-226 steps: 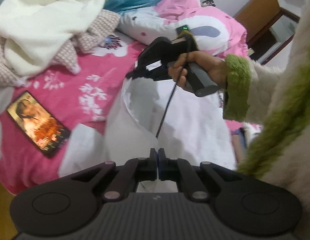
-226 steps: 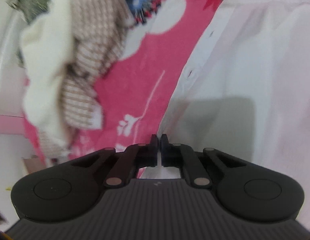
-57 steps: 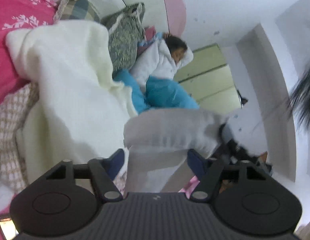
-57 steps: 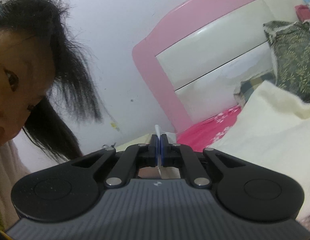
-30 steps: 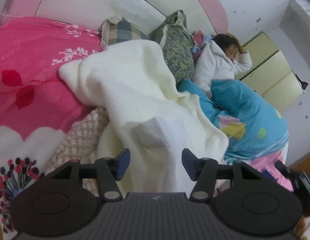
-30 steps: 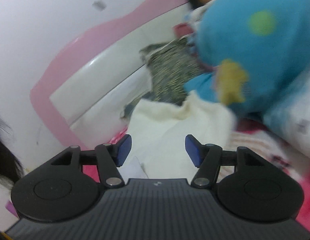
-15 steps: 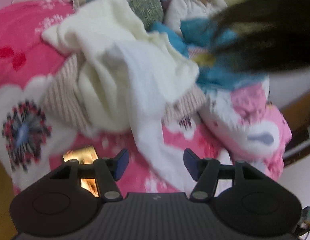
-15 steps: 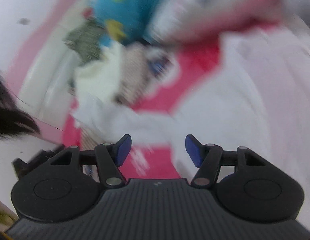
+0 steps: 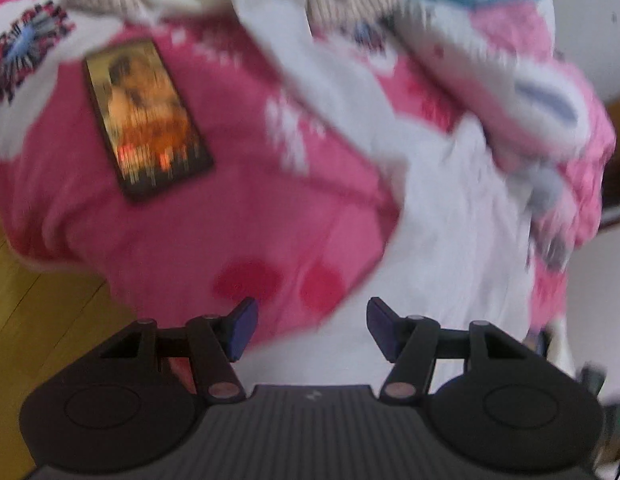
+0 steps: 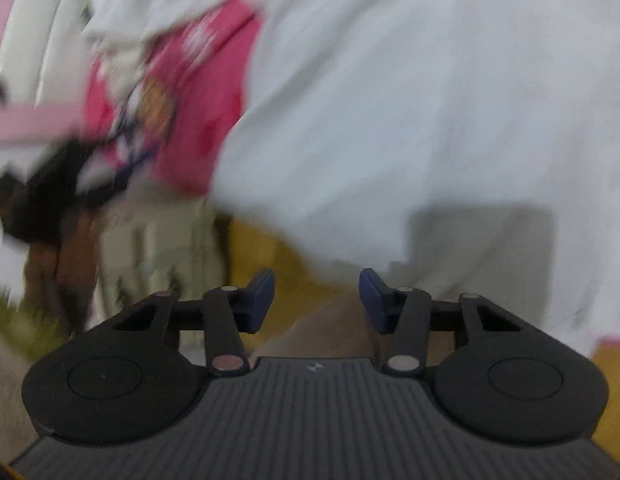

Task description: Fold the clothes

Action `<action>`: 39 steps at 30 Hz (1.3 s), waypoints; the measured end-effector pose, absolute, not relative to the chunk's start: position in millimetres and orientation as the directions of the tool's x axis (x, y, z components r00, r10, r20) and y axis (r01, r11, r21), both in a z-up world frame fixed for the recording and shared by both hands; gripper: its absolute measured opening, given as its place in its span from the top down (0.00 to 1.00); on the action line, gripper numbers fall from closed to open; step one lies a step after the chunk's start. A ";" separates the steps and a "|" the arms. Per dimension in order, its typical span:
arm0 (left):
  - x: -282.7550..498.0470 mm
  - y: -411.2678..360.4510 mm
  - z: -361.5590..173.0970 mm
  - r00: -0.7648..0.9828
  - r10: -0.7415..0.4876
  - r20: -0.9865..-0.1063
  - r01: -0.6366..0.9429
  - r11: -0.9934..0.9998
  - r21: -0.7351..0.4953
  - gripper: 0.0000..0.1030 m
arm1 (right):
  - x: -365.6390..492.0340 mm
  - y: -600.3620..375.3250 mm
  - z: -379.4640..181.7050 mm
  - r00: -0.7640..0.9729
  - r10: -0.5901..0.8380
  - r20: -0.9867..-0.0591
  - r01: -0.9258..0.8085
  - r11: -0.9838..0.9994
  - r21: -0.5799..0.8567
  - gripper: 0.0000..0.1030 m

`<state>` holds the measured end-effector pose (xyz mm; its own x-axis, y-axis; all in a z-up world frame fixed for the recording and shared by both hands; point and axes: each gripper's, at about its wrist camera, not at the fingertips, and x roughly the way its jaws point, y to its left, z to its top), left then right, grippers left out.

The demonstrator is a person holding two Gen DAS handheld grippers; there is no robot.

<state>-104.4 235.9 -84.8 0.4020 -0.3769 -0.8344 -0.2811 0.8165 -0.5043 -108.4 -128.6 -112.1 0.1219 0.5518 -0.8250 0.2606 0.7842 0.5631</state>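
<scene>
Both grippers have swung down from the pillows to the white cotton shirt (image 9: 462, 216) on the pink floral bedspread (image 9: 238, 216). Left gripper (image 9: 312, 322) and right gripper (image 10: 316, 294) hang released, empty. Beside the shirt lies a dark glowing phone (image 9: 146, 118).

I see a white shirt (image 9: 450, 216) lying spread out on the pink bed (image 9: 214, 220). It looks soft and a bit wrinkled. One long part of it reaches up toward the pile at the top. Its bottom edge (image 10: 390, 128) hangs over the side of the bed.
</scene>
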 end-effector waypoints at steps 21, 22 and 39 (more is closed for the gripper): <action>-168.1 208.9 -119.0 0.234 -0.338 -0.911 -0.325 0.856 -0.402 0.41 | -79.7 -142.8 -176.4 0.113 0.559 -0.821 0.261 0.781 0.568 0.84; -170.4 208.8 -119.6 0.231 -0.338 -0.912 -0.328 0.856 -0.400 0.41 | -79.7 -141.7 -177.7 0.104 0.564 -0.819 0.259 0.780 0.570 0.91; -183.5 214.9 -115.6 0.292 -0.381 -0.877 -0.347 0.812 -0.469 0.41 | -83.9 -167.0 -146.5 0.095 0.568 -0.817 0.270 0.776 0.571 1.00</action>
<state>-183.5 214.9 -115.6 0.2923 -0.3811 -0.8771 -0.3471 0.8123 -0.4687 -83.9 -167.0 -146.5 0.0953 0.5682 -0.8174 0.2698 0.7756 0.5706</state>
